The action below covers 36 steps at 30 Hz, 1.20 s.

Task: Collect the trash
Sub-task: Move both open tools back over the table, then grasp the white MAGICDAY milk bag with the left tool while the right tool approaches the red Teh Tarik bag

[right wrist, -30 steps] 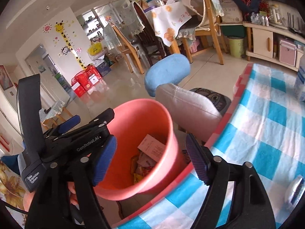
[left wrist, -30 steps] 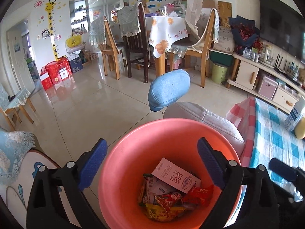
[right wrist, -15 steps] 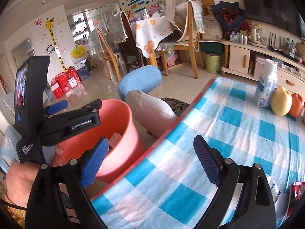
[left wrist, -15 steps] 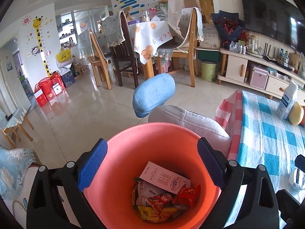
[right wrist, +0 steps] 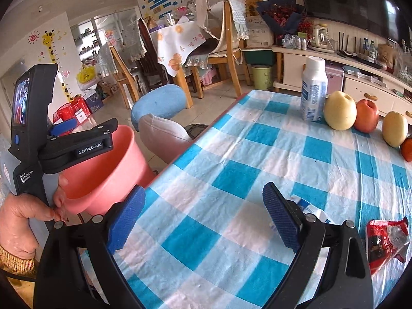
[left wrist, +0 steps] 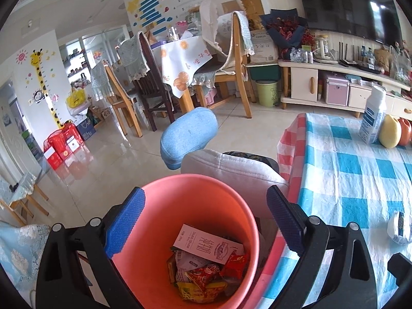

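A pink bucket (left wrist: pixel 164 203) holds a white paper box (left wrist: pixel 206 244) and several snack wrappers (left wrist: pixel 206 278). My left gripper (left wrist: pixel 204 221) is open and hovers over the bucket's mouth, empty. The bucket also shows at the left of the right wrist view (right wrist: pixel 108 177), beside the table edge. My right gripper (right wrist: pixel 203 219) is open and empty above the blue checked tablecloth (right wrist: pixel 244 175). A red wrapper (right wrist: pixel 386 242) lies on the cloth at the right. A white and blue wrapper (right wrist: pixel 311 208) lies partly behind the right finger. A crumpled white wrapper (left wrist: pixel 399 228) lies on the cloth.
A white bottle (right wrist: pixel 314 90), two pale pears (right wrist: pixel 340 110), a red apple (right wrist: pixel 367 116) and an orange fruit (right wrist: pixel 408 149) stand at the far side of the table. A grey and blue chair (left wrist: pixel 226 164) stands behind the bucket. Dining chairs and a cabinet stand further back.
My right gripper has swung right from over the bucket to over the tablecloth, bringing the fruit and wrappers into view. My left gripper has turned slightly right, staying over the bucket.
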Each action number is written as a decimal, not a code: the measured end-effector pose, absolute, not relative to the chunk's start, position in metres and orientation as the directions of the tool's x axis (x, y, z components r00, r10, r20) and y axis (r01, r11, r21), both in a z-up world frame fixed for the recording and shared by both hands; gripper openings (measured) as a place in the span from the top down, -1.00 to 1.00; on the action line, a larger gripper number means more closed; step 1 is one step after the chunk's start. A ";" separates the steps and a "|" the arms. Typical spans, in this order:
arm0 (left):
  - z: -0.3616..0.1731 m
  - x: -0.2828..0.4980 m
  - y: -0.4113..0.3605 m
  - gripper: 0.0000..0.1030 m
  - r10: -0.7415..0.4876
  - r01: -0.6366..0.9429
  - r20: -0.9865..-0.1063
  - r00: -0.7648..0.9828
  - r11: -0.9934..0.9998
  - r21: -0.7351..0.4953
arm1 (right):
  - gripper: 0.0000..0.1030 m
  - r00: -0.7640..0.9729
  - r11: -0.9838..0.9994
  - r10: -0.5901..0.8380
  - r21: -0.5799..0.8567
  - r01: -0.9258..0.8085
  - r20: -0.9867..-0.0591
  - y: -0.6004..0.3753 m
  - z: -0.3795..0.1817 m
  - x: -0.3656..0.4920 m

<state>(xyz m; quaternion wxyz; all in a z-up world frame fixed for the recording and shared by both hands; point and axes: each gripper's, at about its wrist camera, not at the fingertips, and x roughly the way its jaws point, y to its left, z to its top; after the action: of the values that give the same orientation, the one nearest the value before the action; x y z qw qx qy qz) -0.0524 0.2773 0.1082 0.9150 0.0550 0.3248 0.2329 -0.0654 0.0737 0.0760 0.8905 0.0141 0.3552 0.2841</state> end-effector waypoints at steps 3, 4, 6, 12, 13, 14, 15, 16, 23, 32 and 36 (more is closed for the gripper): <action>0.108 -0.051 0.266 -0.83 0.450 -0.366 -0.564 0.692 0.893 0.262 | -0.81 0.596 0.848 0.505 0.228 -0.479 -0.625 0.059 0.074 -0.067; 0.108 -0.051 0.261 -0.83 0.442 -0.356 -0.565 0.697 0.897 0.263 | -0.81 0.599 0.850 0.501 0.227 -0.474 -0.625 0.055 0.073 -0.068; 0.108 -0.050 0.255 -0.83 0.427 -0.339 -0.565 0.706 0.904 0.259 | -0.81 0.606 0.858 0.489 0.219 -0.465 -0.627 0.046 0.072 -0.069; 0.106 -0.048 0.232 -0.83 0.382 -0.277 -0.567 0.730 0.924 0.265 | -0.82 0.626 0.877 0.457 0.202 -0.436 -0.632 0.018 0.068 -0.074; 0.105 -0.047 0.228 -0.83 0.370 -0.264 -0.570 0.734 0.928 0.262 | -0.82 0.630 0.880 0.451 0.200 -0.430 -0.632 0.013 0.068 -0.074; 0.105 -0.047 0.225 -0.83 0.356 -0.249 -0.573 0.738 0.933 0.259 | -0.82 0.632 0.884 0.446 0.200 -0.423 -0.634 0.008 0.067 -0.075; 0.104 -0.047 0.220 -0.83 0.341 -0.232 -0.576 0.743 0.938 0.256 | -0.83 0.634 0.887 0.441 0.199 -0.417 -0.635 0.002 0.066 -0.075; 0.104 -0.047 0.216 -0.83 0.328 -0.219 -0.579 0.747 0.943 0.251 | -0.83 0.637 0.890 0.436 0.199 -0.411 -0.635 -0.003 0.066 -0.076; 0.101 -0.046 0.183 -0.83 0.183 -0.089 -0.595 0.783 0.979 0.184 | -0.83 0.658 0.904 0.415 0.205 -0.375 -0.629 -0.039 0.065 -0.081; 0.090 -0.040 0.140 -0.83 0.032 0.049 -0.629 0.777 0.993 0.111 | -0.83 0.667 0.905 0.417 0.213 -0.369 -0.617 -0.073 0.067 -0.086; 0.083 -0.038 0.121 -0.83 -0.028 0.101 -0.654 0.756 0.992 0.074 | -0.83 0.663 0.905 0.415 0.205 -0.374 -0.623 -0.083 0.069 -0.086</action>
<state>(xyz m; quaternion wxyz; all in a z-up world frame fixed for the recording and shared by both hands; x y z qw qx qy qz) -0.0377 0.1213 0.0830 0.9356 0.0524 0.3474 -0.0344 -0.0862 -0.0834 0.0687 0.9114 0.0295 0.3487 0.2165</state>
